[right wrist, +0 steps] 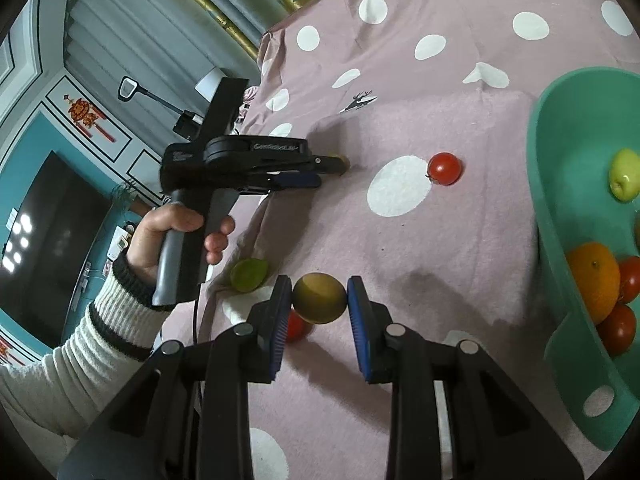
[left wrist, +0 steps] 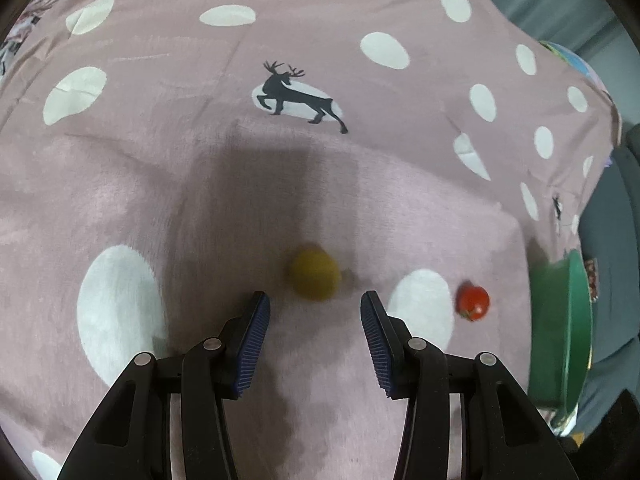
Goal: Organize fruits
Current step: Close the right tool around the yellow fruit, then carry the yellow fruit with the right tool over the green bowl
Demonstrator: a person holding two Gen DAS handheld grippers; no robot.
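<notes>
Left gripper [left wrist: 315,304], jaws wide, yellow-green fruit [left wrist: 315,278] just ahead between fingertips. Right gripper [right wrist: 319,300], jaws clasping olive-yellow fruit [right wrist: 319,298]; teal basin [right wrist: 568,120] rightward.

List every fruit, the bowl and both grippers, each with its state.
Left hand-held gripper: open, empty, just short of a yellow fruit.
Right hand-held gripper: shut on a yellow-green fruit.
Tomato: loose on the cloth.
Lime: loose on the cloth.
Green bowl: holds an orange, tomatoes and a green fruit.

Blurred, unreadable brand on left hand-held gripper [right wrist: 332,170]
</notes>
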